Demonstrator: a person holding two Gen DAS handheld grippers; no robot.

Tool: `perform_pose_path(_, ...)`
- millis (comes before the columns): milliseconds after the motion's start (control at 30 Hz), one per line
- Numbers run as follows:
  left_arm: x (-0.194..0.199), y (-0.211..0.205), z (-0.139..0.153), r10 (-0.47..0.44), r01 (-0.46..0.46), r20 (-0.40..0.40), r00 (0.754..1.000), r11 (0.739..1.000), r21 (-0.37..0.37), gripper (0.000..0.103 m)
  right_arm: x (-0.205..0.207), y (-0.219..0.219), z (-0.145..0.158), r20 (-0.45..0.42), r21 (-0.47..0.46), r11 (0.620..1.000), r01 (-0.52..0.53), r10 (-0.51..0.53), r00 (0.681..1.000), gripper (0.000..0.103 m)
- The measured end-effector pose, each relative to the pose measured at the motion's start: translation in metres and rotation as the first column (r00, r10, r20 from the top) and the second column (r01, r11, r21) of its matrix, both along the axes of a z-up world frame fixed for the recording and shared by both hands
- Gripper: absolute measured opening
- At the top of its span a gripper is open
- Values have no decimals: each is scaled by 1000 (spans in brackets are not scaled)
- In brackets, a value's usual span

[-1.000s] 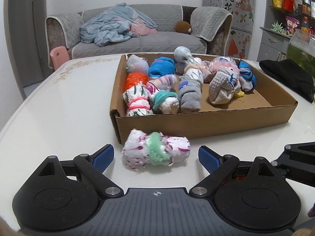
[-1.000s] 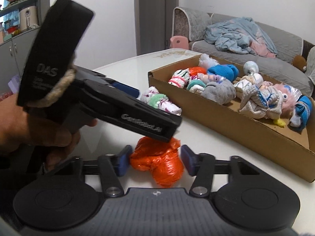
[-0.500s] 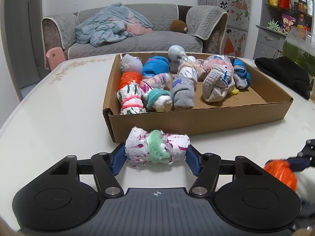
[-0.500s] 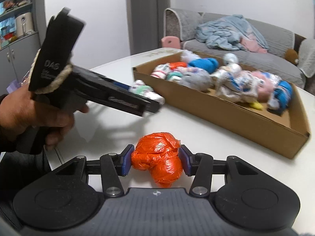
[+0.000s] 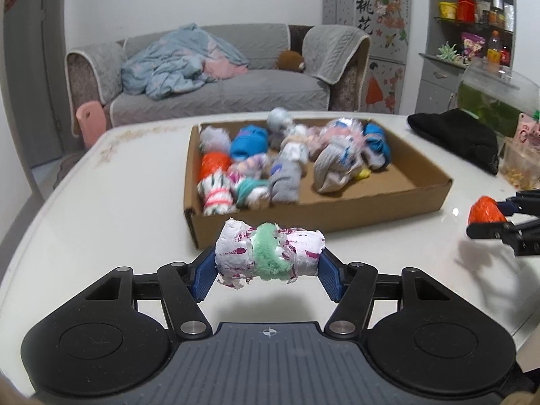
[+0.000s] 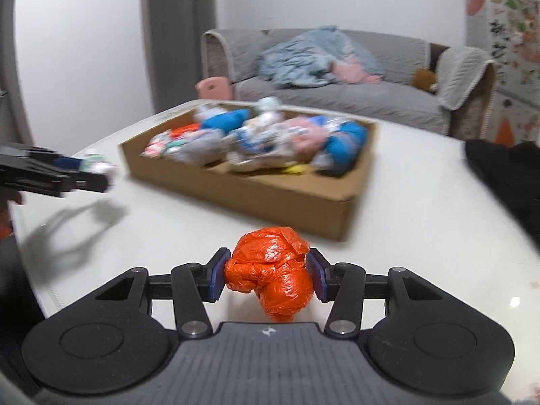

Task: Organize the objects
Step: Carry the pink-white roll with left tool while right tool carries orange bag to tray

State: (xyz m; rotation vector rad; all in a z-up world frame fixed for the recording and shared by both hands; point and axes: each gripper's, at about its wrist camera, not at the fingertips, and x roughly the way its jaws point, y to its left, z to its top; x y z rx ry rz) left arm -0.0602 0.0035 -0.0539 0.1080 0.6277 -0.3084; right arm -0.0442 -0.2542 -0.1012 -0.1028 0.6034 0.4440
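My left gripper (image 5: 268,270) is shut on a white sock roll with purple specks and a green band (image 5: 268,255), held above the table in front of the cardboard box (image 5: 320,216). My right gripper (image 6: 268,278) is shut on an orange plastic-wrapped bundle (image 6: 273,275), lifted off the table before the box's near corner (image 6: 297,209). The box holds several rolled socks (image 5: 283,168). The right gripper with the orange bundle (image 5: 486,211) shows at the right of the left wrist view. The left gripper with the roll (image 6: 96,167) shows at the left of the right wrist view.
The white table (image 5: 118,202) carries a black cloth (image 5: 462,138) at the far right, next to a clear container (image 5: 519,165). A grey sofa (image 5: 216,91) with a blue blanket stands behind the table. A pink chair back (image 5: 89,121) sits at the far edge.
The left gripper closed on the white sock roll and lifted it. The right gripper closed on the orange bundle, lifted it and swung right, away from the left gripper.
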Motion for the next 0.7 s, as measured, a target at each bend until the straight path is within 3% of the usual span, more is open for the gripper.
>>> perform_pose_path(300, 17, -49, 23, -114, 114, 32, 993, 994, -2, 68, 24, -31, 30, 65, 6, 999, 42, -42, 997, 45)
perform_pose_path(500, 42, -88, 43, -207, 207, 62, 976, 978, 16, 68, 46, -28, 57, 112, -14, 1000, -16, 18, 994, 45)
perform_pose_path(700, 68, -118, 53, -264, 263, 44, 964, 964, 33, 68, 72, -18, 77, 116, -10, 995, -94, 95, 989, 46)
